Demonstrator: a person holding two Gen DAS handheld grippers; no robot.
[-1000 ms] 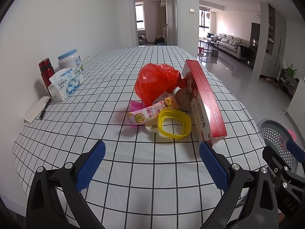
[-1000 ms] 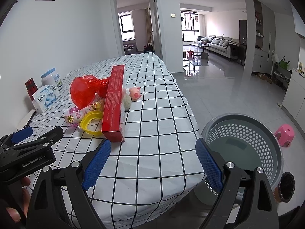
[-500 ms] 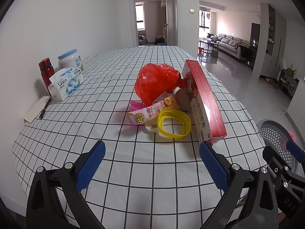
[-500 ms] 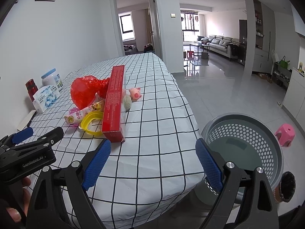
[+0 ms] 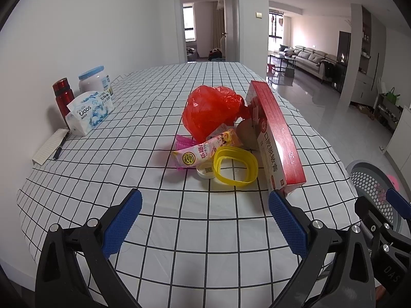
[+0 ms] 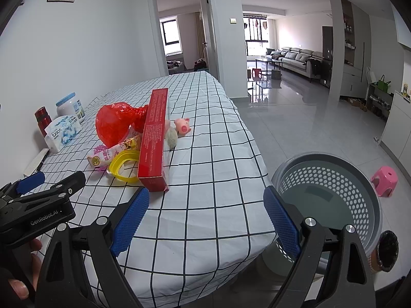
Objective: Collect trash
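Lengthwise, red box [image 5: 278, 138] toward doorway.

The left gripper [image 5: 204, 218] is a black plastic two-finger frame whose angular arms end in blue pads [image 5: 122, 222] with a fine knurled grid texture. Round silver screws sit at the joints of each arm. Seen from the right wrist camera, its black side body carries white lettering reading "GenRobot.AI", and fingertips of a hand [image 6: 24, 269] show under it. The right gripper [image 6: 205, 220] has the same build: black arms, blue textured pads [image 6: 282, 220], silver screw heads. In the left wrist view its black body shows embossed letters "DAS".
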